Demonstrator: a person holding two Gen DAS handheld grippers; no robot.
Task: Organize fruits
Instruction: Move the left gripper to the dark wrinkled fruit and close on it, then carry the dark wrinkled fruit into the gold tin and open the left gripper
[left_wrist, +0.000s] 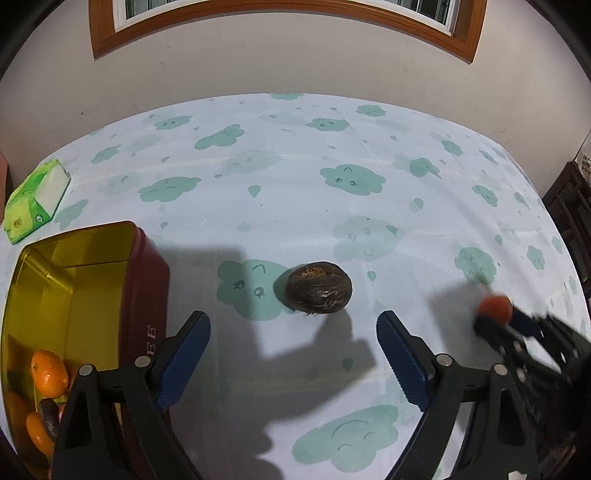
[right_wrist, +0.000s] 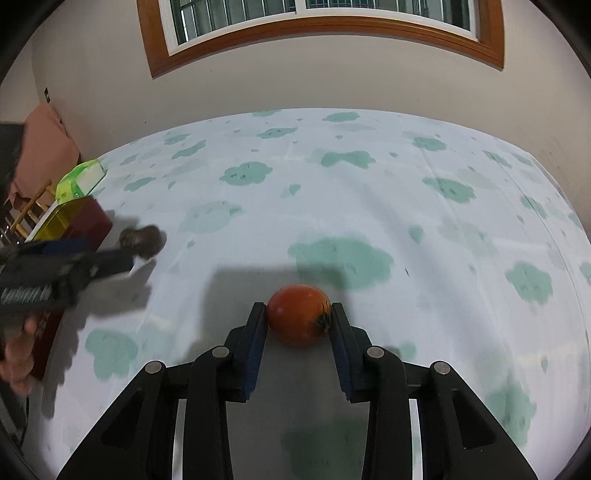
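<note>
A dark brown wrinkled fruit (left_wrist: 318, 287) lies on the cloud-print cloth, just beyond the fingertips of my left gripper (left_wrist: 293, 319), which is open and touches nothing. In the right wrist view the same fruit (right_wrist: 144, 240) shows blurred at the left gripper's tip. My right gripper (right_wrist: 298, 307) is shut on a red-orange tomato (right_wrist: 298, 314), with both blue pads pressed on its sides and its dark stem facing the right pad. The tomato (left_wrist: 495, 307) also shows blurred at the right of the left wrist view. I cannot tell if it touches the cloth.
A red tin with a gold inside (left_wrist: 147, 280) stands left of the left gripper and holds oranges (left_wrist: 49, 373) and a dark fruit. A green tissue pack (left_wrist: 35, 203) lies behind it. A person's hand (right_wrist: 18, 354) holds the left gripper. The wall and a window frame lie beyond the table.
</note>
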